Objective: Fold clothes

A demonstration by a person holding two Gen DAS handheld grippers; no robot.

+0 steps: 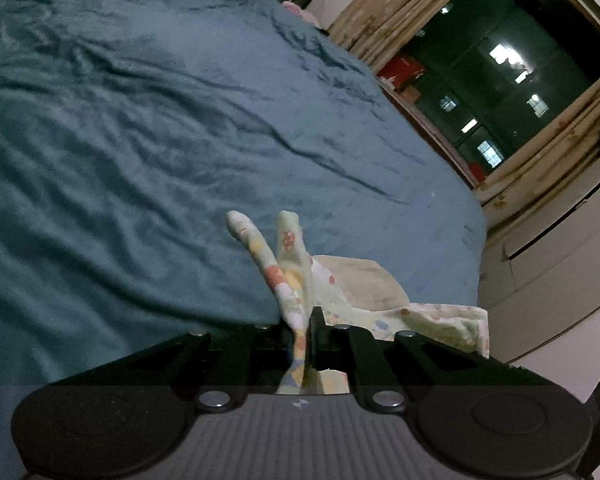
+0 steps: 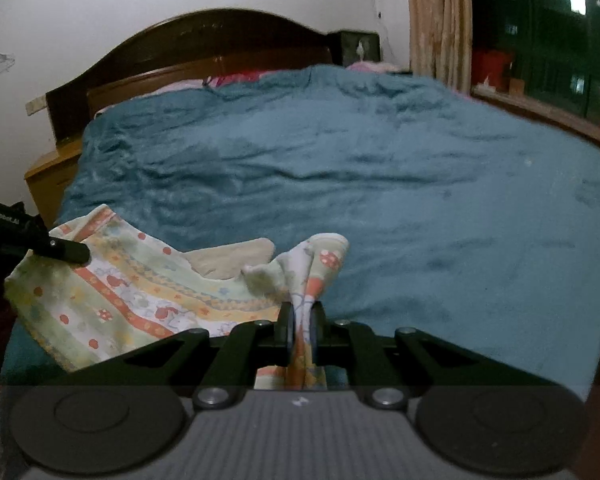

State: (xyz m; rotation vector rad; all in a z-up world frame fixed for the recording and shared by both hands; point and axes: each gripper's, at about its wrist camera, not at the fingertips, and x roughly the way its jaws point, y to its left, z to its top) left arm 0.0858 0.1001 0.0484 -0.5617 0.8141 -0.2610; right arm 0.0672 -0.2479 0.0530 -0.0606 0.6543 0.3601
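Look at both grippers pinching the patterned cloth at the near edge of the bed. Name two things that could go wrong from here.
1. Each gripper, left and right, pinches only a small bunched bit of the cloth, so the fabric may slip out during the lift.
2. The cloth lies at the near edge of the bed; if dropped, it could slide off.

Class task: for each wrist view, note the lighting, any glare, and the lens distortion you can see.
Left wrist view: dim indoor light, the teal blanket grainy, bright glare spots in the dark window, the whole scene tilted and bowed. Right wrist view: equally dim, the headboard curved by the fisheye, the patterned garment soft, black corners.
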